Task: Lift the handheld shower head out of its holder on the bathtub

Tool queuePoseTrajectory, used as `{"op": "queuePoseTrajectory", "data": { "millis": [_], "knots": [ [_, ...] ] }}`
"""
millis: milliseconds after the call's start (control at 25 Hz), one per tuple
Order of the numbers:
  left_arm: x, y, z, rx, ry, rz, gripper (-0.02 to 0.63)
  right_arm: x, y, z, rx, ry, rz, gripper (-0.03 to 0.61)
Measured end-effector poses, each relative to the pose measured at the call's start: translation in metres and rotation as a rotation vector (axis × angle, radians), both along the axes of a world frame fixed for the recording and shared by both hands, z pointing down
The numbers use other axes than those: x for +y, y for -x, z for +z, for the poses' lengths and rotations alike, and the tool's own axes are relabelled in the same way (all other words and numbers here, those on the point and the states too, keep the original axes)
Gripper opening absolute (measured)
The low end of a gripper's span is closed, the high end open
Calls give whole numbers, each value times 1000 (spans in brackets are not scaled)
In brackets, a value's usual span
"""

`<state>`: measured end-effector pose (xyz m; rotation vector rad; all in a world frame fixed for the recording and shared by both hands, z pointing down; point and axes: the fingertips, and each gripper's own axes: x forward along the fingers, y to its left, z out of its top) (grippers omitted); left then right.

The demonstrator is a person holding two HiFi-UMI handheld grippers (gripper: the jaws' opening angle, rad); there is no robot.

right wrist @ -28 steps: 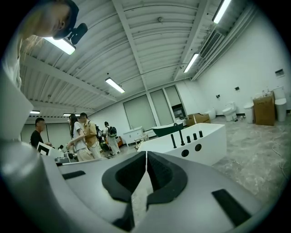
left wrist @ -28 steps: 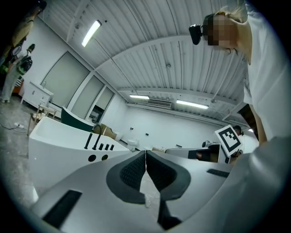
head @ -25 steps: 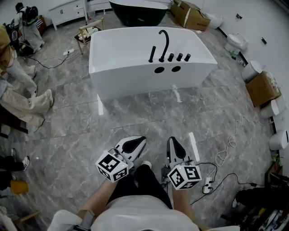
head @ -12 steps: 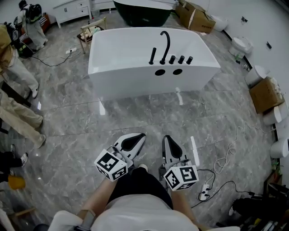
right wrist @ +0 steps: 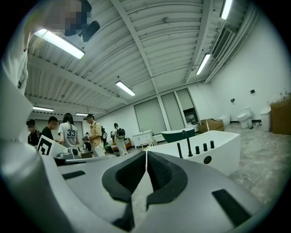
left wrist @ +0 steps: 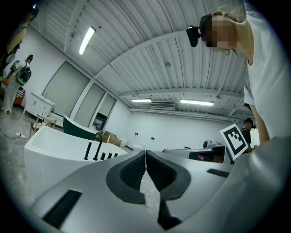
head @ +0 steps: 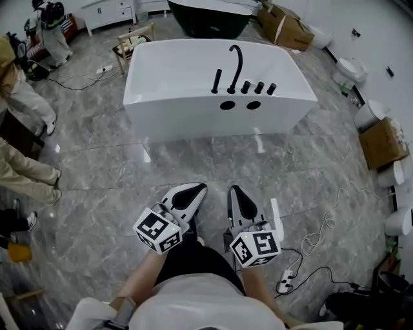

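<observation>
Head view: handheld shower head [head: 217, 80] upright in holder on white bathtub [head: 168, 113] near rim, at 9 o'clock of curved spout [head: 237, 63]. Left gripper [head: 195, 191] and right gripper [head: 235, 194] at 6 o'clock of tub, well apart from it. Both jaws pressed together, nothing between.

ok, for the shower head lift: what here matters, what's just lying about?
Job: shower head, white tub, left gripper and right gripper, both shut, empty.
Lying about: boxes, floor cables, dark tub, toilets, stool.
</observation>
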<state>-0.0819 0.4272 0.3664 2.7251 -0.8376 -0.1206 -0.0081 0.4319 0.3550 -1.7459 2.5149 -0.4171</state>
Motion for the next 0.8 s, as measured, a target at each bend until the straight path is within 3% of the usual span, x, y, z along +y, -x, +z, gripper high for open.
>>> {"op": "queuePoseTrajectory", "data": {
  "millis": [320, 800],
  "knots": [
    [-42, -19, 8, -3, 14, 1, 11, -39, -18, 11, -13, 18, 2, 20],
    [-137, -41, 3, -12, 24, 2, 11, -138, -36, 7, -5, 29, -3, 20]
  ]
}}
